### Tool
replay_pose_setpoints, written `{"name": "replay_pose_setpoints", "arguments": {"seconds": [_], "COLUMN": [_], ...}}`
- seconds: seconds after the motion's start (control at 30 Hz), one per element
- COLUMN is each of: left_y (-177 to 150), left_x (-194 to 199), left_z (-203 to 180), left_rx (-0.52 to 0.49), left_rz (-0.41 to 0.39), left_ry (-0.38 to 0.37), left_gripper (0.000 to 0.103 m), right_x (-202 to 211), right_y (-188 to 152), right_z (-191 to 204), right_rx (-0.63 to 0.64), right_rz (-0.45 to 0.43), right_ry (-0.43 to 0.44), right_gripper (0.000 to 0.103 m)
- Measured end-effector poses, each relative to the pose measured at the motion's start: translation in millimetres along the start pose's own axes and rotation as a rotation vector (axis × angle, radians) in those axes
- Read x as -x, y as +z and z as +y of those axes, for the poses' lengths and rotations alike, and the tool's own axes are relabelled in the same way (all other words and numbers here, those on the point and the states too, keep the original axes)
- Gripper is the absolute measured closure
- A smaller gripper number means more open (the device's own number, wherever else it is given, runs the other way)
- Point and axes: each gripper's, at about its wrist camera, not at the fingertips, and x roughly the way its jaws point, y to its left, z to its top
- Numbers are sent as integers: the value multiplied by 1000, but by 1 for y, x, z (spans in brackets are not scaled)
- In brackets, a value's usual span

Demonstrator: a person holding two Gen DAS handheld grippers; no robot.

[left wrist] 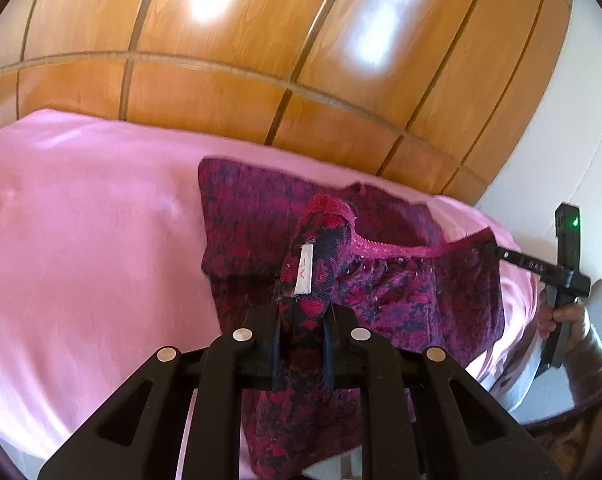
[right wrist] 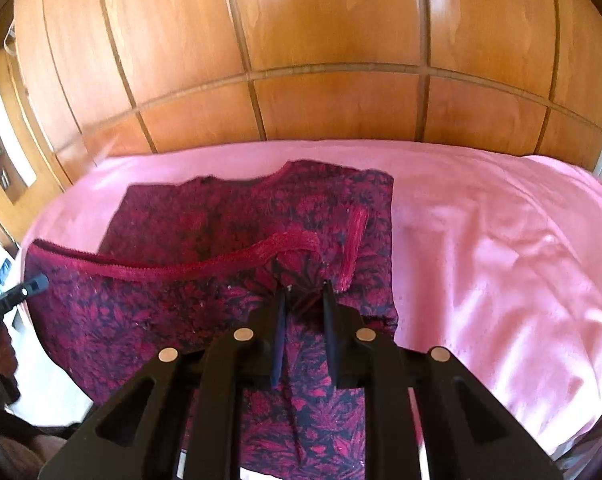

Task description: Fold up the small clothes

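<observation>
I held a patterned magenta garment (right wrist: pixel 205 240) above the pink bedcover (right wrist: pixel 501 240), my left gripper (left wrist: pixel 303 316) and right gripper (right wrist: pixel 305 300) each clamped on a waistband corner, probably stretching it taut for folding.

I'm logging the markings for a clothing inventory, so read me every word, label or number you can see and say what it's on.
Small white fabric tag on the red and dark purple patterned garment, held in the left tool: a faint mark, too blurred to read.
Black finger of the right tool, seen from the left wrist view: pale embossed characters, perhaps "DAS", too blurred to confirm.
No other text is legible.
</observation>
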Motion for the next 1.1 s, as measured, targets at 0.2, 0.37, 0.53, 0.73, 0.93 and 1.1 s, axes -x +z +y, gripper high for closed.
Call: {"name": "replay_pose_setpoints", "arguments": {"seconds": [0.2,0.37,0.53,0.73,0.93,1.1], "left_y": [41,68,95,125,141,127], "left_x": [-24,-61,-92,-136,-188,-238], "left_z": [6,26,39,51,72,102], "left_rx": [-10,29,38,-4,19,61], "left_rz": [-42,-18,-9,13,67,203], "left_ry": [57,110,167,253,317,361], "left_gripper": [88,89,89,89,89,88], "right_x": [-12,-44,-84,-121,-168,-212], "right_y": [32,61,90,123,142,139], "right_z": [-2,-10,-21,-26,-34,-45], "right_rx": [-30,-67,-101,-92,-90,-96], "right_rz": [-60,-73,-72,-82,-35,63], "right_ry": [-22,-43,-86,-142,-209,-256], "right_gripper": [87,87,87,87,87,87]}}
